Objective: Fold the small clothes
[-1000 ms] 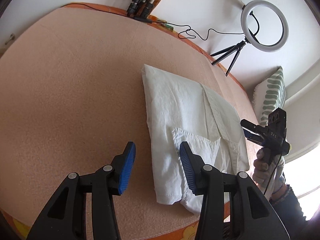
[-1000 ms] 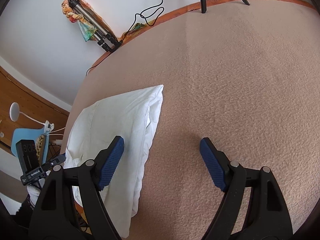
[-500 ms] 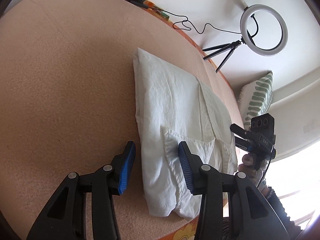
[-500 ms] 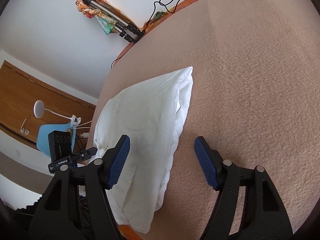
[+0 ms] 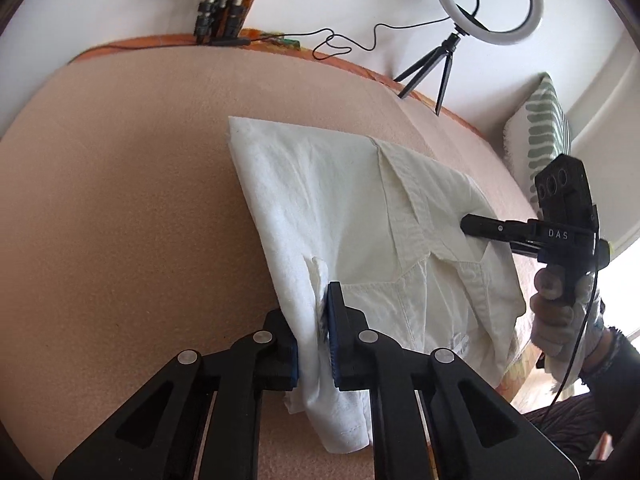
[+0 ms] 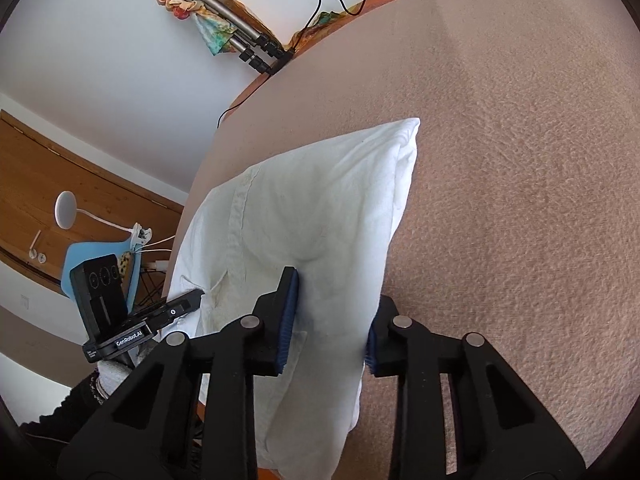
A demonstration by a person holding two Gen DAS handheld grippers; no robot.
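A folded white garment point(image 5: 360, 216) with a placket and pockets lies on the peach blanket point(image 5: 120, 200). My left gripper point(image 5: 314, 320) is shut on the garment's near left edge, cloth bunched between its blue pads. In the right wrist view the same garment point(image 6: 304, 208) shows; my right gripper point(image 6: 332, 316) straddles its near edge, the pads pressing the cloth from both sides with a wide fold between them. The right gripper also shows in the left wrist view point(image 5: 480, 226), over the garment's right side. The left gripper also shows in the right wrist view point(image 6: 188, 300).
A ring light on a tripod point(image 5: 480, 4) and a green patterned pillow point(image 5: 540, 148) stand at the far right. Folded tripod legs point(image 6: 240, 44) and a cable lie at the bed's far edge. A blue chair point(image 6: 100, 256) stands beyond the bed's left edge.
Both grippers moved forward onto the garment's near edge and closed: the left has pinched the left edge, the right has narrowed around the right side. The cloth lifted slightly.
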